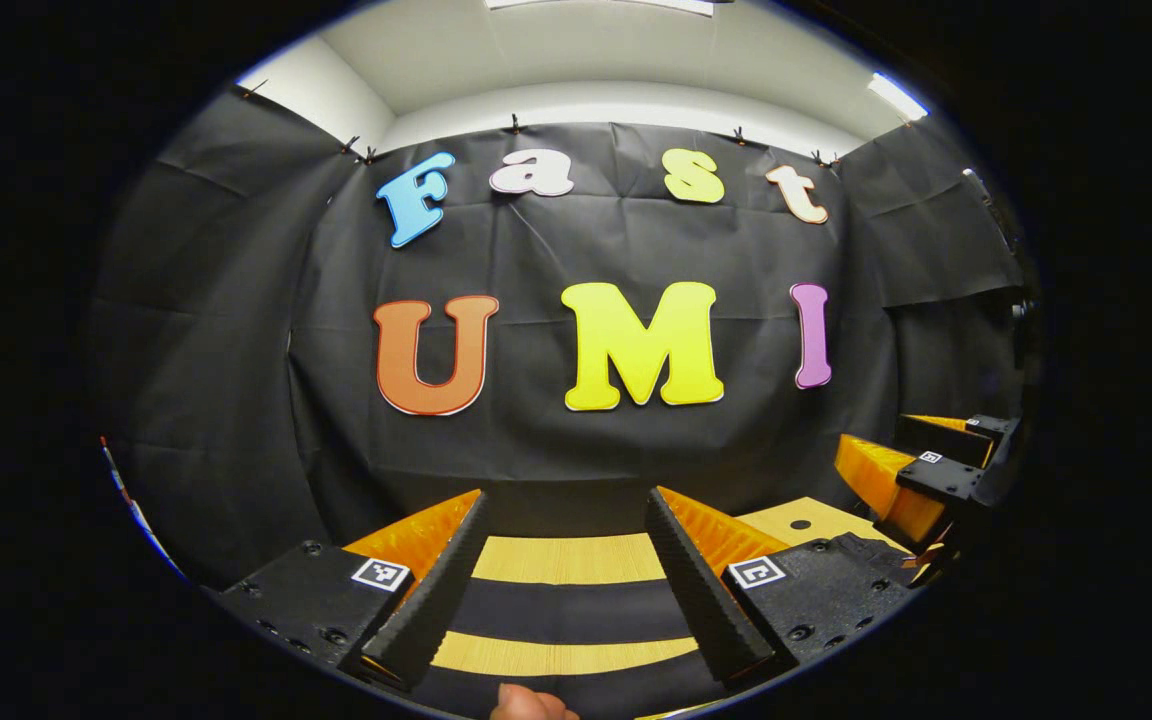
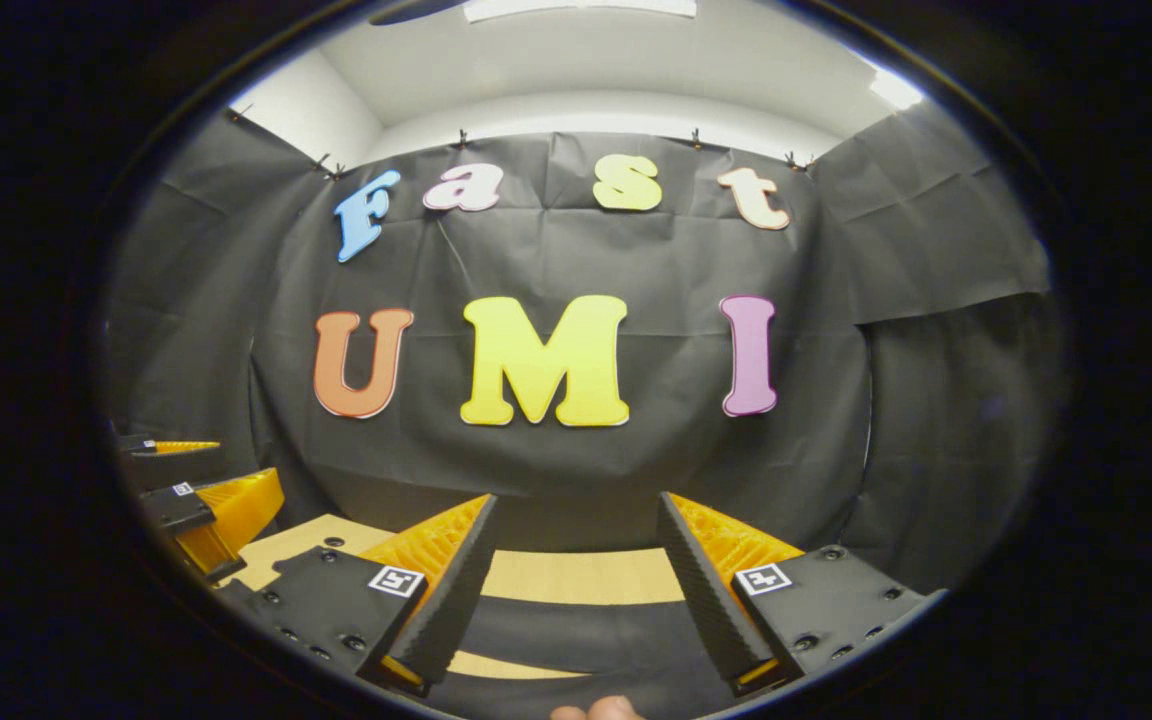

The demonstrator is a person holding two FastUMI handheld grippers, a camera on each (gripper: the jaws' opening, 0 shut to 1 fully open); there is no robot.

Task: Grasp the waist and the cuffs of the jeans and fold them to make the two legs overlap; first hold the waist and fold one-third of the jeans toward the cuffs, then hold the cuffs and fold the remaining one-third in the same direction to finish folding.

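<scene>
Left hand-held gripper (image 1: 568, 500): jaws spread wide, nothing between them; ribbed, wedge-shaped fingers (image 1: 441, 590) on blocky bolted bases carrying square printed markers.
Right hand-held gripper (image 2: 576, 505): jaws equally wide apart and holding nothing; same serrated inner faces. In the left gripper view it shows to the right of the left one (image 1: 921, 470), level with it and well apart.
Worktop (image 1: 566, 560): pale wood with fine straight grain, flat, lying below both grippers.
Jeans: I cannot tell; dark smooth bands (image 1: 566, 610) cross the worktop between the fingers, but whether they are cloth is unclear.
Booth wall (image 1: 236, 350): black creased cloth, clipped along its top, standing behind the worktop's far edge.
Open room: bare air between grippers and wall.
Fingertip (image 1: 526, 705): a person's, at the lower edge below the worktop.
</scene>
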